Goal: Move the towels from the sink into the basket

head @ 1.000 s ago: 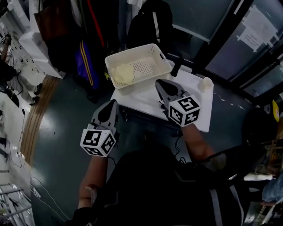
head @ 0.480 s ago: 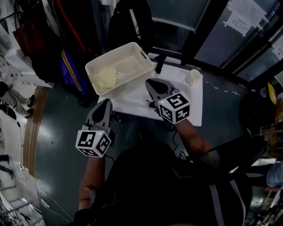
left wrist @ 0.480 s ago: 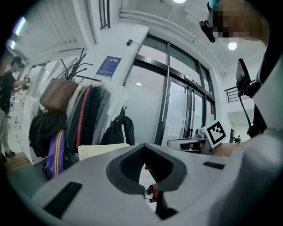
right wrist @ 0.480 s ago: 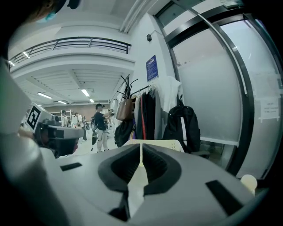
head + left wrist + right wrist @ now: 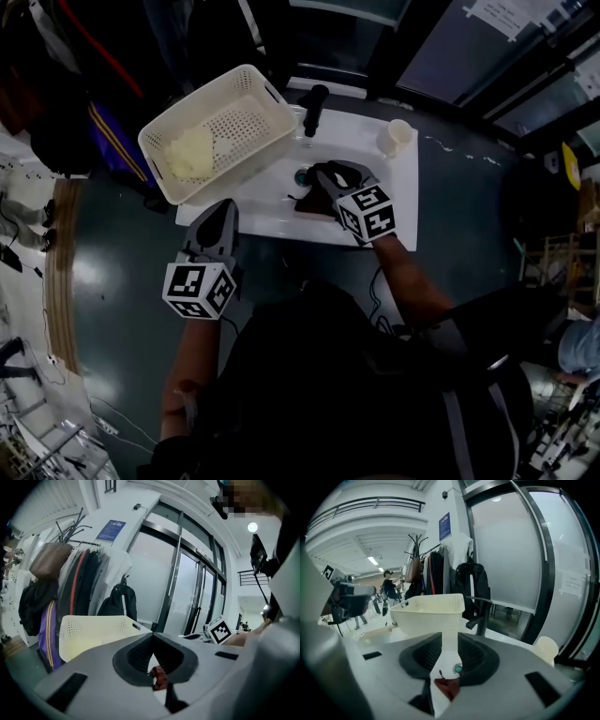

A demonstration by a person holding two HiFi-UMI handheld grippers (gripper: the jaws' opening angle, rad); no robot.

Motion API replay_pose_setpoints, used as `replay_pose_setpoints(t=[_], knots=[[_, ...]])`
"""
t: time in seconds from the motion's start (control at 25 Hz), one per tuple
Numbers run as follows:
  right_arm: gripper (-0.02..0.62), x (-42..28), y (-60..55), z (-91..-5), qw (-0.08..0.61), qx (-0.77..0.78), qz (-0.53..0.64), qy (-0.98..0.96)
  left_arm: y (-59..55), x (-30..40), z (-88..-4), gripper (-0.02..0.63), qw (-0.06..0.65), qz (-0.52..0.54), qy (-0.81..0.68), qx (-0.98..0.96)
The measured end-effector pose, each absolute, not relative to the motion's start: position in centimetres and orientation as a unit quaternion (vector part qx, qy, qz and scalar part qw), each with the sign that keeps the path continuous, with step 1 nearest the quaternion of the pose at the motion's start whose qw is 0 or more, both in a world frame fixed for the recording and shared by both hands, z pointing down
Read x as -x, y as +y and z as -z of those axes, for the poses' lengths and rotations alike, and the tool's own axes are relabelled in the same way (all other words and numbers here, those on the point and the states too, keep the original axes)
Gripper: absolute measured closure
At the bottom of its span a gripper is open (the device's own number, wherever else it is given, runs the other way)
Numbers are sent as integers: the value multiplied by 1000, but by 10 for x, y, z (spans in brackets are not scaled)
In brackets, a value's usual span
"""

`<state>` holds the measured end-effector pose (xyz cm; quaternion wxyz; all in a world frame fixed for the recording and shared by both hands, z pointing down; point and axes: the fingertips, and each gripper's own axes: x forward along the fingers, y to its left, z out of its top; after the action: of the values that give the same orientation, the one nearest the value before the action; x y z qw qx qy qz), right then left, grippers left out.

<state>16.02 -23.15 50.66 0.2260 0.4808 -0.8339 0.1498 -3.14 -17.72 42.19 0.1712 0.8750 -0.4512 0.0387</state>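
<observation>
1. dark red towel point(image 5: 447, 687) lies crumpled in the sink point(image 5: 398, 192), just near of the drain point(image 5: 302, 175). it sits low in the gap between the right gripper's jaws. no other towel shows in the sink.
2. right gripper point(image 5: 450, 637) is over the sink basin. its jaws stand a narrow gap apart with nothing clamped, and the towel sits below the pads, as far as the right gripper view shows.
3. left gripper point(image 5: 152, 635) hangs off the near left edge of the sink with its jaw tips met and nothing held. (a red scrap shows low behind its tips, likely the same towel seen across the basin; can't be sure.)
4. step in hand, by my reading: the reach for the red towel, grasp not yet made.
5. next move calls for dropping the right jaws onto a raised fold and closing. then lift clear of the basin and carry far and left to the basket. the jaws may need to spread wider first.
6. basket point(image 5: 242, 122) stands at the sink's far left, tilted off square. it holds one pale yellow towel point(image 5: 190, 152) bunched at its near left end; the rest of its perforated floor is bare.
7. black faucet point(image 5: 314, 105) stands at the far edge of the sink, and a pale cup point(image 5: 396, 138) at the far right corner.
</observation>
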Motion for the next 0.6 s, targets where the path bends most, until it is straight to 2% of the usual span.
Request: replay_pose_setpoints(t=[0.32,0.6], knots=[[391,-189,-247,-601,305,-445,-189,-821,-203,-8,-472,603,192,-93,-442,-871],[334,-199,-258,-674,383,-395,-199,-811,-217,-28,-507,603,223,-119,-436,-864]])
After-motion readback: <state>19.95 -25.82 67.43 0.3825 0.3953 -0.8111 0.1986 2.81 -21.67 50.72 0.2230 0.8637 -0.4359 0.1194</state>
